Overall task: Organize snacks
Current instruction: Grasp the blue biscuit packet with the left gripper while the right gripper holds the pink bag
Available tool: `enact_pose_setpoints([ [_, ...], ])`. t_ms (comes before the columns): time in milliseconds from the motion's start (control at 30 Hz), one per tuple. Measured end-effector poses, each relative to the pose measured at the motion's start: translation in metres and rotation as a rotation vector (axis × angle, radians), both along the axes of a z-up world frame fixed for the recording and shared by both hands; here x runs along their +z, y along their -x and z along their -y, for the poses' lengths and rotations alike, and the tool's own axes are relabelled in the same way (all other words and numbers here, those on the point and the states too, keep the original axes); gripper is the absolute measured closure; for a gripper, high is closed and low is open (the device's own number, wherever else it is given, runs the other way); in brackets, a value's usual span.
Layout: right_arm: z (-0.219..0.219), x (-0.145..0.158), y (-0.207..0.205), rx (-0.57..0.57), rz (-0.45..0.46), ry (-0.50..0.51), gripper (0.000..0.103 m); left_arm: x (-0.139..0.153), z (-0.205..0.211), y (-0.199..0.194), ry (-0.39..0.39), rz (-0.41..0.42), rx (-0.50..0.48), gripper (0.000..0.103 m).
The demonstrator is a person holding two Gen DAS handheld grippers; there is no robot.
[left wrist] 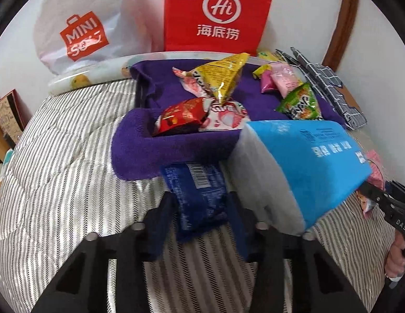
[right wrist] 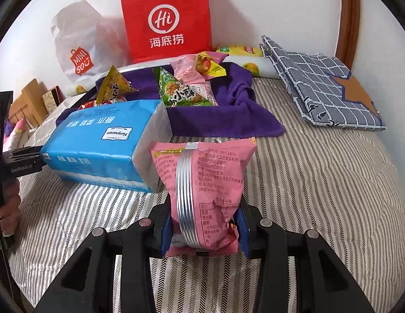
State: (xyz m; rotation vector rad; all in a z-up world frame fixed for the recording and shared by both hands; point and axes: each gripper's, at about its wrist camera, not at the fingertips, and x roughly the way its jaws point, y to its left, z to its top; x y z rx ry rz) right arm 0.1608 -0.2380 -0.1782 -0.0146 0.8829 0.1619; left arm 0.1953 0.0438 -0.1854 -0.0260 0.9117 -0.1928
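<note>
Pink snack packet [right wrist: 205, 195] stands clamped upright in the right gripper [right wrist: 205, 232]; the left gripper [left wrist: 199, 208] clenches a dark blue packet [left wrist: 199, 190]. Beyond, more snacks lie on a purple towel [left wrist: 139, 143], beside a blue tissue pack [left wrist: 306, 161] on striped bedding [left wrist: 58, 182].

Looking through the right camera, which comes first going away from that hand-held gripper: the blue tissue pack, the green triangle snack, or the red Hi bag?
1. Blue tissue pack, nearest, on the left.
2. Green triangle snack, farther back on the purple towel.
3. Red Hi bag, farthest, against the wall.
</note>
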Motion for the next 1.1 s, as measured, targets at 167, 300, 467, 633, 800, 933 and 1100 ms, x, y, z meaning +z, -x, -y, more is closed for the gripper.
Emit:
enact_pose_setpoints([
  [167,0.001,0.0,-0.001,0.0,-0.004,-0.014,0.063,0.003,-0.005,0.012,0.025,-0.006,0.005,0.072],
  [300,0.0,0.0,-0.001,-0.001,-0.002,-0.009,0.063,0.006,-0.012,0.032,0.005,-0.008,0.014,0.072],
  [467,-0.001,0.0,-0.002,-0.001,-0.002,-0.004,0.063,0.005,-0.019,0.041,0.021,-0.029,0.036,0.065],
  [633,0.001,0.0,-0.002,-0.004,-0.003,-0.021,0.063,0.004,-0.017,0.025,0.088,-0.048,0.085,0.042],
  [800,0.003,0.0,-0.002,-0.005,-0.006,-0.036,0.063,0.003,-0.009,0.005,0.036,-0.057,0.167,0.038],
  [933,0.006,0.0,-0.003,-0.007,-0.009,-0.058,0.063,-0.001,-0.017,-0.004,0.024,-0.035,0.214,0.04],
  [1100,0.008,-0.001,-0.003,-0.007,-0.012,-0.073,0.062,-0.002,-0.02,-0.003,-0.036,-0.007,0.22,0.059],
])
